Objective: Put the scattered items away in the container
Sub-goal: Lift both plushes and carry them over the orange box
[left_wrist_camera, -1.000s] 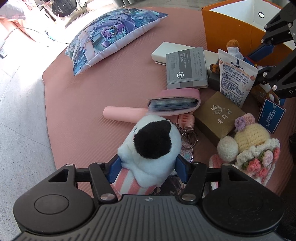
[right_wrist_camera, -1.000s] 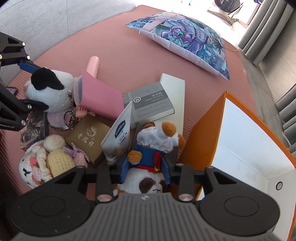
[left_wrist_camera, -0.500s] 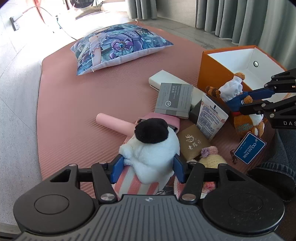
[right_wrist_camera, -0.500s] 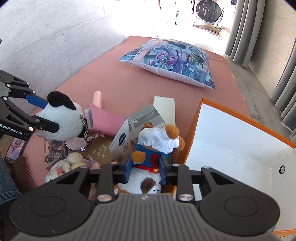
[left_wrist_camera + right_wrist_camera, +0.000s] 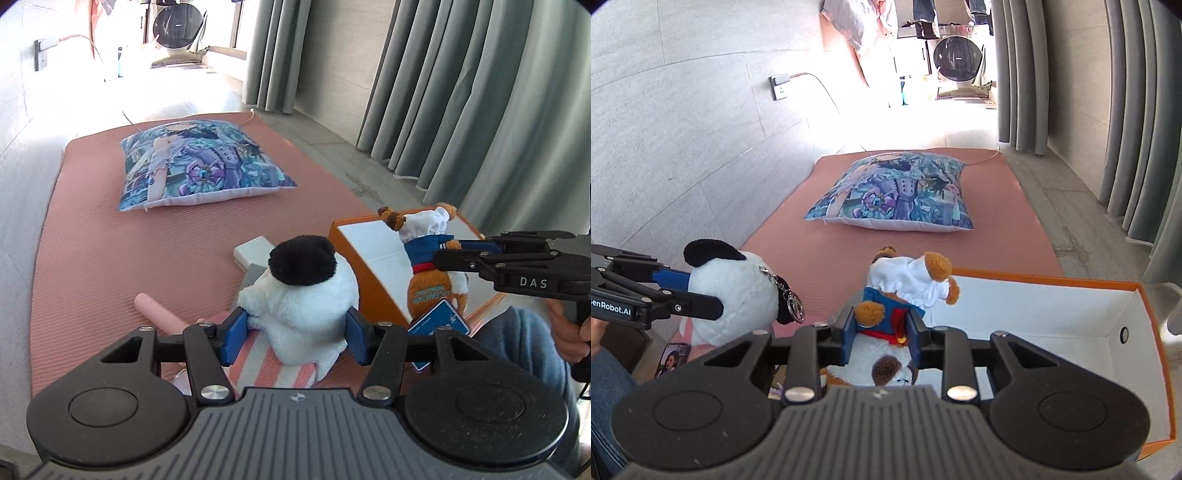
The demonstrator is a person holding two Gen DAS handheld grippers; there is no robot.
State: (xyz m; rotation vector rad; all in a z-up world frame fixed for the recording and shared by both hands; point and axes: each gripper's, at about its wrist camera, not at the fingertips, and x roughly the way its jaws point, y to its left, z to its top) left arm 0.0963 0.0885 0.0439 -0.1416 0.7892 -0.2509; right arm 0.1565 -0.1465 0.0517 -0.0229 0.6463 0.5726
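Note:
My left gripper (image 5: 291, 336) is shut on a white plush with a black ear (image 5: 301, 288), held up above the pink mat; it also shows in the right wrist view (image 5: 735, 291) with a keyring hanging from it. My right gripper (image 5: 881, 334) is shut on a brown bear plush in a blue sailor suit and white hat (image 5: 905, 288), held at the left edge of the orange box (image 5: 1145, 332). In the left wrist view the bear (image 5: 428, 266) hangs over the box (image 5: 369, 280) with a blue tag (image 5: 439, 325) below it.
A printed pillow (image 5: 199, 166) lies far back on the pink mat (image 5: 92, 240). A pink tube (image 5: 155, 310) and a white flat box (image 5: 251, 253) lie below the left plush. Grey curtains (image 5: 480, 110) stand on the right. A photo card (image 5: 670, 360) lies at the lower left.
Both grippers have lifted their plush toys higher off the mat and tilted up toward the room. The bear has moved over the orange box's edge.

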